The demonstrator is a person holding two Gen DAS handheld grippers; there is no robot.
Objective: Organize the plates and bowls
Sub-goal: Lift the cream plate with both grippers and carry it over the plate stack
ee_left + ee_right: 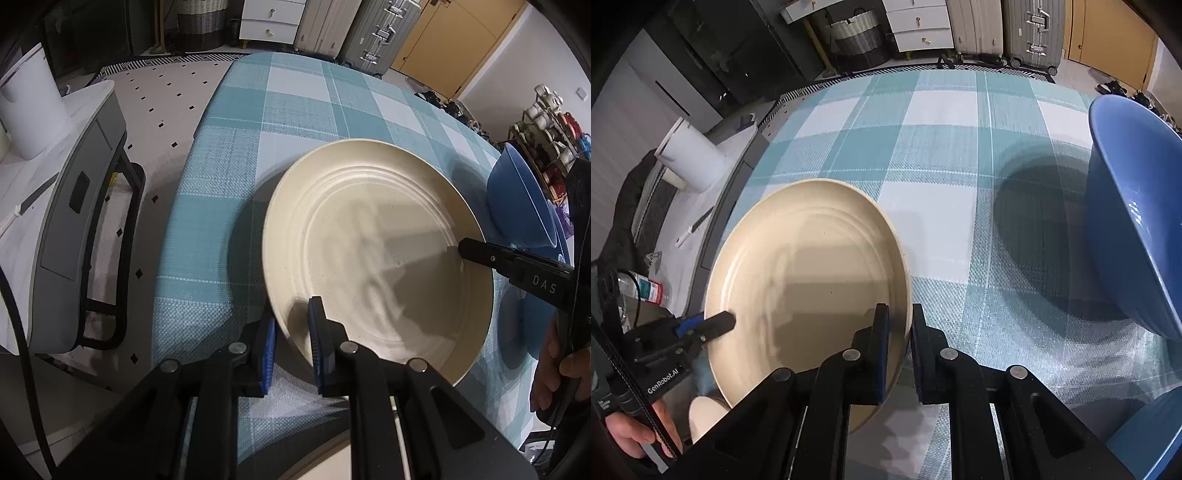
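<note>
A large cream plate is held between both grippers, tilted a little, and throws a shadow on the teal plaid tablecloth. My left gripper is shut on the plate's near rim, one pad inside and one outside. My right gripper is shut on the opposite rim; in the left wrist view it shows as the right gripper reaching in from the right. In the right wrist view the left gripper grips the plate's left edge. A blue bowl stands to the plate's right.
Another blue dish lies near the front right of the table. Off the table's left edge stands a grey cabinet with a white cylinder on it. Suitcases and drawers line the far wall.
</note>
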